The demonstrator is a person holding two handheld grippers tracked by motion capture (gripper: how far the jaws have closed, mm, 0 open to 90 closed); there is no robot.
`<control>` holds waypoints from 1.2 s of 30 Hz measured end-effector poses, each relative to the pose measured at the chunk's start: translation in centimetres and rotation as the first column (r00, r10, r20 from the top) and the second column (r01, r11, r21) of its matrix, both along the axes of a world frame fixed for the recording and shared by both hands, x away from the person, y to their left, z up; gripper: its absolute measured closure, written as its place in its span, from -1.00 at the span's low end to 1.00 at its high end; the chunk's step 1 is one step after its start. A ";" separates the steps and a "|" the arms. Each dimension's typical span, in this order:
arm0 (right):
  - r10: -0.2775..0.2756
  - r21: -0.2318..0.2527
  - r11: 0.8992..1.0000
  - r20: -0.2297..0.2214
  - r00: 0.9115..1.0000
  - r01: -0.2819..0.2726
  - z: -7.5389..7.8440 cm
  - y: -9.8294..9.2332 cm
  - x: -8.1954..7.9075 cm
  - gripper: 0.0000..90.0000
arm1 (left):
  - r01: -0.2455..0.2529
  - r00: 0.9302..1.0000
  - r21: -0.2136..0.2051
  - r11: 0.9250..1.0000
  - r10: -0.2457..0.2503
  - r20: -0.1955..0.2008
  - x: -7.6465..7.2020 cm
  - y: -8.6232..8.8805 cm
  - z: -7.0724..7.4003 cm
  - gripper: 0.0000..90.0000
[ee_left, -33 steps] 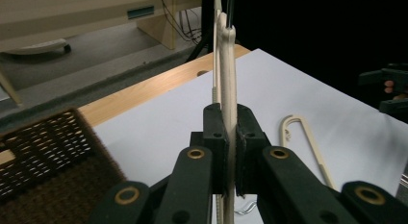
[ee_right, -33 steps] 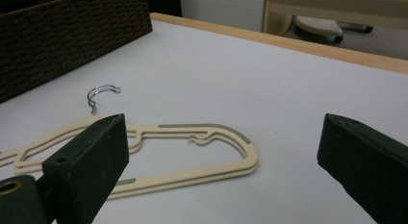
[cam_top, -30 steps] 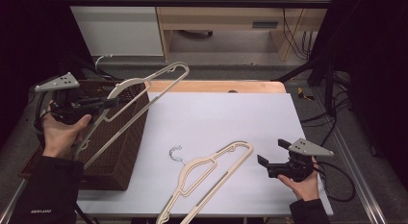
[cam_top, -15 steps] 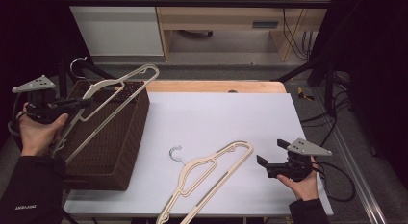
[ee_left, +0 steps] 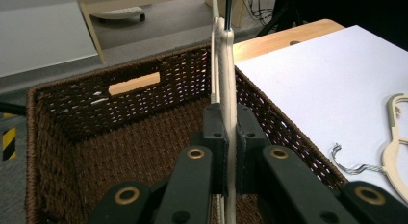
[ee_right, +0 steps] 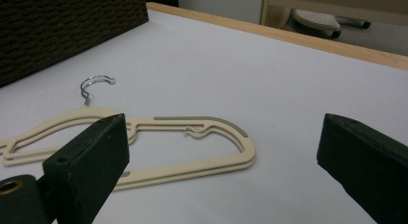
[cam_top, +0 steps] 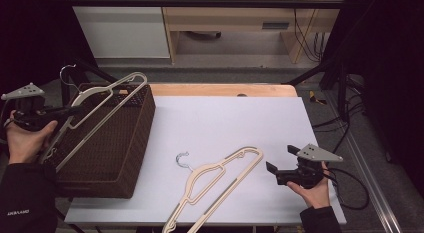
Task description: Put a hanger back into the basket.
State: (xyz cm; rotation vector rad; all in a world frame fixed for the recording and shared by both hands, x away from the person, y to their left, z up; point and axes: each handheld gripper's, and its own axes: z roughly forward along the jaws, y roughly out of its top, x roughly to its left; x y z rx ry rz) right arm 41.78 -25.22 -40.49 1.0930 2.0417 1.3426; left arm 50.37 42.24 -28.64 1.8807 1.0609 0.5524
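My left gripper [cam_top: 67, 112] is shut on a cream hanger [cam_top: 107, 100] and holds it tilted above the dark wicker basket [cam_top: 112, 143] at the table's left. In the left gripper view the jaws clamp the cream hanger [ee_left: 227, 65] edge-on over the wicker basket [ee_left: 120, 147], whose inside is bare. A second cream hanger [cam_top: 217, 180] with a metal hook lies flat near the table's front edge. My right gripper [cam_top: 281, 162] stands open just right of that hanger's wide end. In the right gripper view the flat hanger [ee_right: 144, 142] lies ahead between the spread jaws.
The white table top [cam_top: 225, 118] has a wooden strip [cam_top: 220, 89] along its far edge. Behind the table stand a pale cabinet [cam_top: 120, 28] and a wooden shelf unit [cam_top: 230, 23]. Cables [cam_top: 345, 188] trail off the right side.
My left gripper has carried its hanger leftward and slightly down, over the basket's left part. The right gripper and the flat hanger have stayed still.
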 end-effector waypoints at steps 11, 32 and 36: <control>0.001 -0.006 1.000 0.000 1.000 -0.001 0.0 -0.1 0.0 -0.90 | -0.006 0.999 0.049 0.999 0.008 -0.040 0.8 0.3 -1.1 0.91; 0.010 -0.012 1.000 -0.010 1.000 -0.011 -0.2 0.2 0.1 -0.90 | -0.145 0.971 0.093 0.985 0.159 -0.177 1.6 0.9 -8.1 0.86; 0.004 -0.007 1.000 -0.012 1.000 -0.004 -0.2 0.2 0.1 -0.90 | -0.198 0.954 0.133 0.971 0.222 -0.203 1.6 1.4 -8.3 0.78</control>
